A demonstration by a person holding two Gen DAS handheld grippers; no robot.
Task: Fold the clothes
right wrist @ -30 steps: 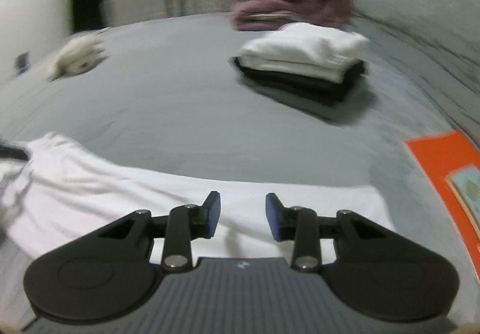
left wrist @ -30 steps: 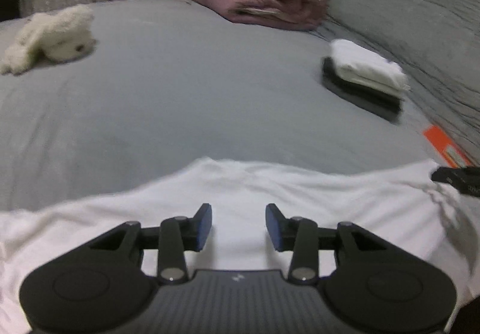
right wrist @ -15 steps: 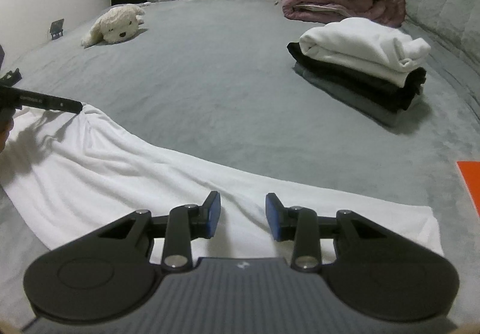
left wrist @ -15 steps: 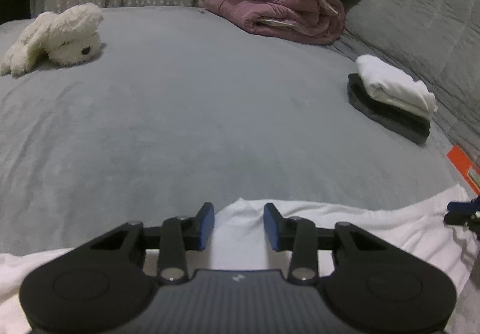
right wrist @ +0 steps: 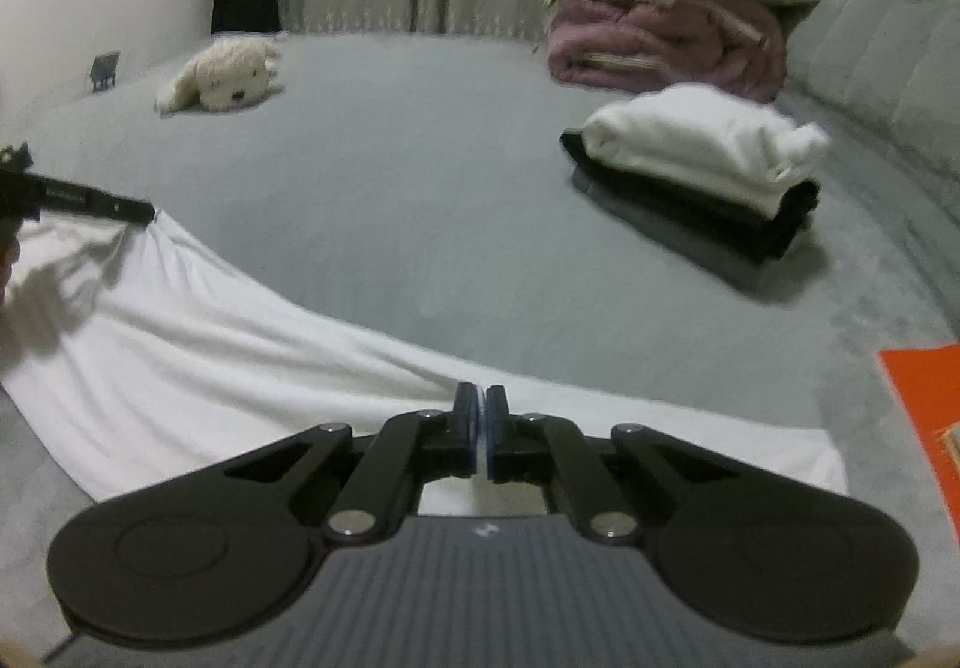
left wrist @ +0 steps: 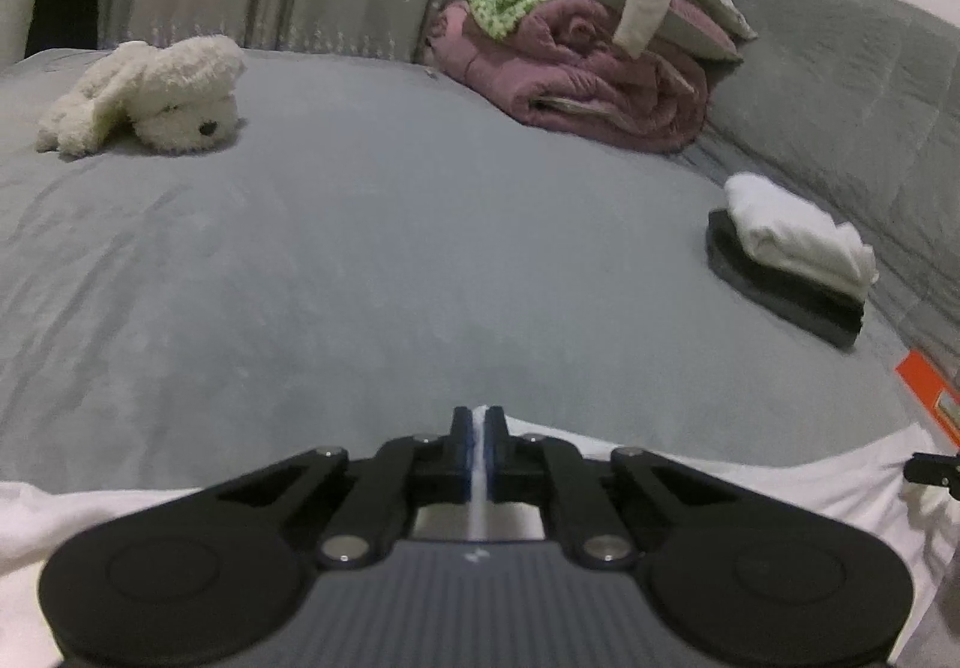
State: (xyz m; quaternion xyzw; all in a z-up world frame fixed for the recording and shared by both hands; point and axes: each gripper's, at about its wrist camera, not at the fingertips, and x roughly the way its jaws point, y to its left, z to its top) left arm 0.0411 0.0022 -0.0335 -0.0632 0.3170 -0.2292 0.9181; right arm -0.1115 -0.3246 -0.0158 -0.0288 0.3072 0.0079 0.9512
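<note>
A white garment is seen spread flat along the near edge of the bed, well short of the folded stack, which serves as landmark.

Left of the stack: the left gripper is closed, with a thin ridge of the white cloth pinched between its fingers at the garment's far edge. In the right wrist view its tip is seen at that edge, on the side farthest from the stack.

Nearer the stack: the right gripper is also closed on the same far edge; a small pucker of cloth is drawn up at its tips.

Judged step: the far edge is held at two points for a fold. For a clean fold, both grips should be lifted level and together, the cloth between them kept taut, and the edge laid parallel to the opposite hem. Uneven lift would likely skew the crease.

Behind the stack, a plush toy and a bedding pile are noted, clear of the work.
</note>
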